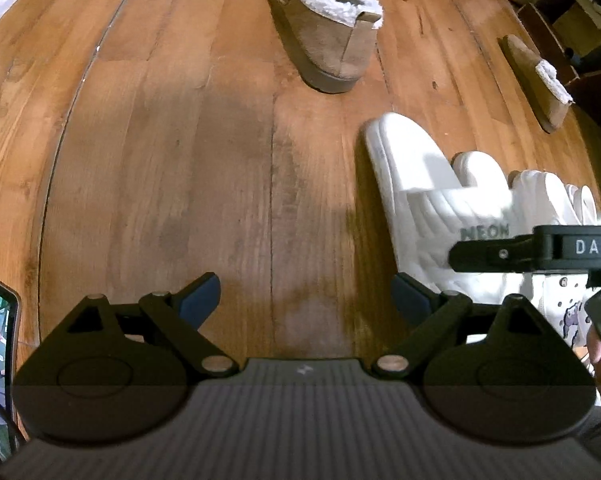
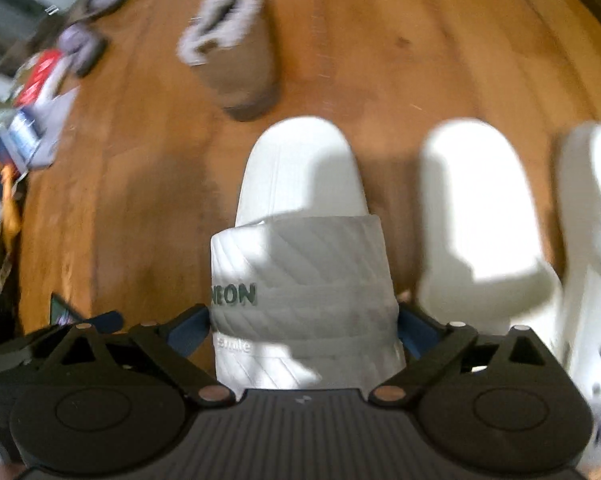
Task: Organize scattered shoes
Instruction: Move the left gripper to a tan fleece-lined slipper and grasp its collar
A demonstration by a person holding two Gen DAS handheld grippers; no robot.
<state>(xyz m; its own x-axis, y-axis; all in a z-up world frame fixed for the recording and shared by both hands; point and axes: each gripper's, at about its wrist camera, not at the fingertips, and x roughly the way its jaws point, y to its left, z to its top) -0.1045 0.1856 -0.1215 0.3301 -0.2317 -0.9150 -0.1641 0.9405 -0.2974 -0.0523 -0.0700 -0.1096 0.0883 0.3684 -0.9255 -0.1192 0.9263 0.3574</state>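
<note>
Looking down from the left wrist, the left gripper [image 1: 306,296] hangs over bare wooden floor [image 1: 180,160] with its blue-padded fingers [image 1: 202,298] spread wide and nothing between them. Ahead of it and a little to the right stands a brown fleece-lined slipper [image 1: 324,28], well apart from the fingers; its mate [image 1: 536,80] lies farther right. Just beside the right finger lies a white slide sandal [image 1: 428,196] marked NEON, with a second white sandal [image 1: 480,172] touching it on its far side. The right gripper [image 1: 532,250] reaches in from the right edge over the NEON strap. From the right wrist, blurred, the right gripper [image 2: 302,330] has its fingers [image 2: 188,330] spread wide on either side of the white slide sandal [image 2: 300,272]; whether the pads touch the strap I cannot tell. A second white sandal [image 2: 480,208] lies just to the right, another white shoe [image 2: 592,200] beyond it, and a brown slipper [image 2: 236,60] ahead to the left.
</note>
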